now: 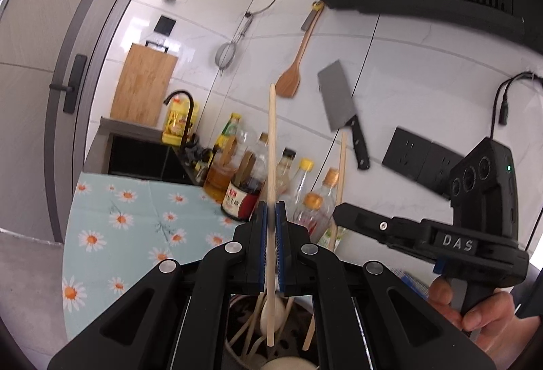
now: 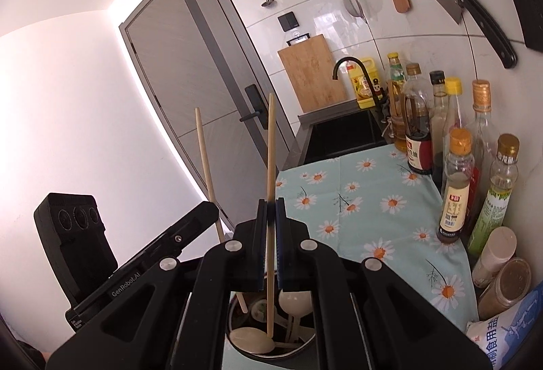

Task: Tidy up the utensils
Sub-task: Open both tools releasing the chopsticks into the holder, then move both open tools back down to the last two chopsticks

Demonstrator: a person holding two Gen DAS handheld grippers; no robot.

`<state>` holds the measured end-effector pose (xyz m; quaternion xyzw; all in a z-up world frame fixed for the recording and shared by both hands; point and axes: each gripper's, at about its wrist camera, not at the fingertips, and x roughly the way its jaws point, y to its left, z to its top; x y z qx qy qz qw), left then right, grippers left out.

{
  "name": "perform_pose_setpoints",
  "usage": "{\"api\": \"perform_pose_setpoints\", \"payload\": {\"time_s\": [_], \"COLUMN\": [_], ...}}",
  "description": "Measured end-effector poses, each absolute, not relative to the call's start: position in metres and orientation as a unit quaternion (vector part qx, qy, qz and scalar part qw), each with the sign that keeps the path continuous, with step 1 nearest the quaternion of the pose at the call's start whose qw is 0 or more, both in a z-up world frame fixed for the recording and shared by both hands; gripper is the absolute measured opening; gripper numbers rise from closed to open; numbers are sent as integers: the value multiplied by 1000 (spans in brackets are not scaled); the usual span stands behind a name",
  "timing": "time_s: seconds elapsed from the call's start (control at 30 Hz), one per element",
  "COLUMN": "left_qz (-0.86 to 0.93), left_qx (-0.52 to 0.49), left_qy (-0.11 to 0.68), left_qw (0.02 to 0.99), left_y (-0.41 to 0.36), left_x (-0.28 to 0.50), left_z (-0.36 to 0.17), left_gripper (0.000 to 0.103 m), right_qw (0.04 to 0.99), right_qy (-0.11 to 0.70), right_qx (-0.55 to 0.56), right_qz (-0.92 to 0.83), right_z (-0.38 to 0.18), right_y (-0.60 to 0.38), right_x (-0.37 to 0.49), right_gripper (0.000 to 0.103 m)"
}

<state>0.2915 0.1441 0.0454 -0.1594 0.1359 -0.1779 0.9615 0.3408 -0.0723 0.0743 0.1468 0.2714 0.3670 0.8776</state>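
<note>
My left gripper (image 1: 271, 217) is shut on an upright wooden chopstick (image 1: 272, 139). Its lower end hangs inside a round utensil holder, over a white spoon (image 1: 271, 312) and several loose chopsticks. To the right, my right gripper (image 1: 339, 215) clamps a second chopstick (image 1: 342, 166). In the right wrist view, the right gripper (image 2: 270, 214) is shut on its chopstick (image 2: 270, 149). That chopstick's tip dips into the holder (image 2: 268, 358) among white spoons (image 2: 251, 339). The left gripper (image 2: 213, 210) stands at the left with its chopstick (image 2: 205, 159).
Oil and sauce bottles (image 2: 454, 186) line the wall beside a daisy-print cloth (image 2: 366, 200). Beyond are a black sink (image 2: 342, 132), a faucet (image 2: 353, 64) and a cutting board (image 2: 310, 71). A cleaver (image 1: 339, 102), wooden spatula (image 1: 292, 78) and strainer (image 1: 225, 54) hang on the tiles. A hand (image 1: 475, 312) holds the right gripper.
</note>
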Motion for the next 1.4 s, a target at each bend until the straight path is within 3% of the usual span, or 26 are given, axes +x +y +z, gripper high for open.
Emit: {"api": "perform_pose_setpoints", "payload": {"time_s": [0.33,0.43,0.53,0.83,0.97,1.07,1.4], "left_qz": [-170,-170,-170,-167,-170,-172,-178], "left_qx": [-152,-153,-155,-155,-154,-153,-148], "left_qy": [160,167,171,165,163,164,194], "left_qw": [960,959,958,960,960,959,953], "left_y": [143,142,144,146,145,144,140], "left_x": [289,284,278,257,243,231,192], "left_z": [16,14,15,26,34,41,46], "left_gripper": [4,6,28,28,28,36,36], "right_qw": [879,878,878,880,879,872,844], "right_qy": [285,288,287,273,271,281,345], "right_qx": [139,144,148,150,153,158,178], "right_qz": [356,355,353,358,362,368,370], "right_z": [53,53,56,72,78,79,59], "right_y": [-69,-70,-72,-80,-83,-86,-93], "right_x": [335,332,328,307,294,283,258], "right_gripper": [7,17,17,18,22,23,29]}}
